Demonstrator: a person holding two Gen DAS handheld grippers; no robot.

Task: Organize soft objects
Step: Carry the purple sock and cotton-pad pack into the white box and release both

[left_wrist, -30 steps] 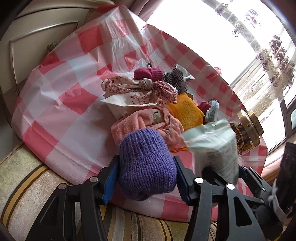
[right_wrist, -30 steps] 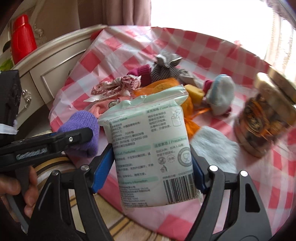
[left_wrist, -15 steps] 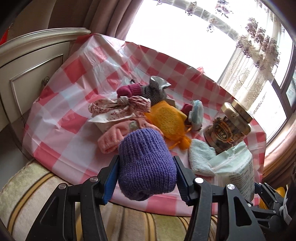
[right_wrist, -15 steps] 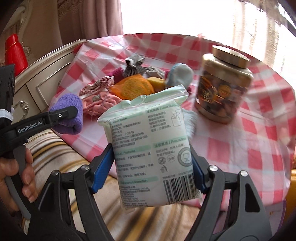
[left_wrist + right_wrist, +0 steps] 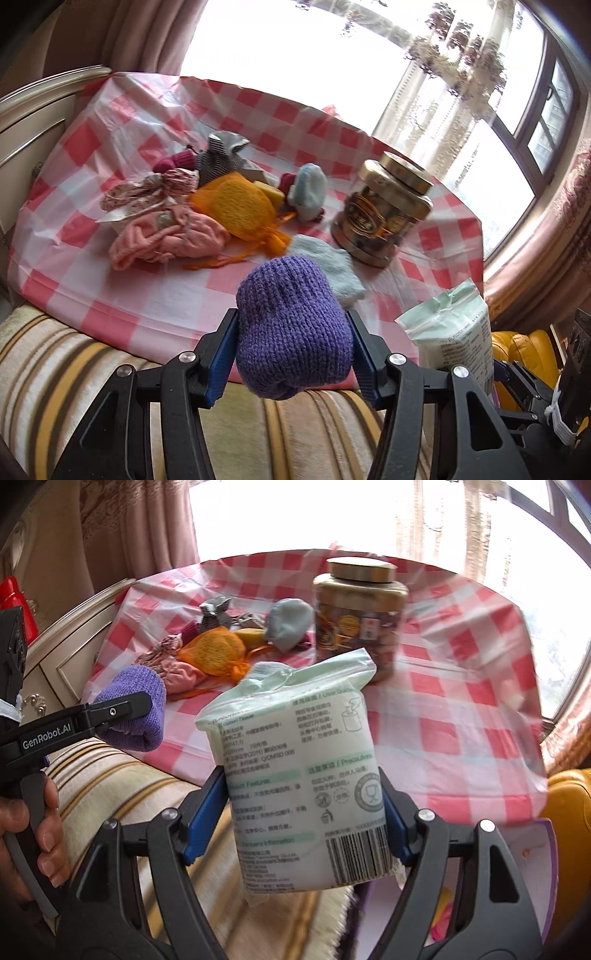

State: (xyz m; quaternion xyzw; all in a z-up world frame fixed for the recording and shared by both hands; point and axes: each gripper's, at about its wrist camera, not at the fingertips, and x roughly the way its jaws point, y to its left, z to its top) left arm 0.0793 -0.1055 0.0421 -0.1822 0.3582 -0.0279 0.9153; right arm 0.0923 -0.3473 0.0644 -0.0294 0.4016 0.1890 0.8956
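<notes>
The left gripper [image 5: 293,360] clamps the knit hat [image 5: 293,328], raised in front of the table's near edge. The table [image 5: 155,295] spreads ahead of it. Ahead and to the left lies a heap of soft things: the cap [image 5: 166,240] nearest, the mesh pouch [image 5: 236,203] just behind and right of it, the mitten [image 5: 308,190] further right. The cloth [image 5: 332,269] lies directly ahead, just past the hat, with the jar [image 5: 382,210] upright behind it to the right. The right gripper [image 5: 301,825], right of the left, grips the tissue pack [image 5: 301,786]. A striped cushion [image 5: 74,362] lies below both grippers.
</notes>
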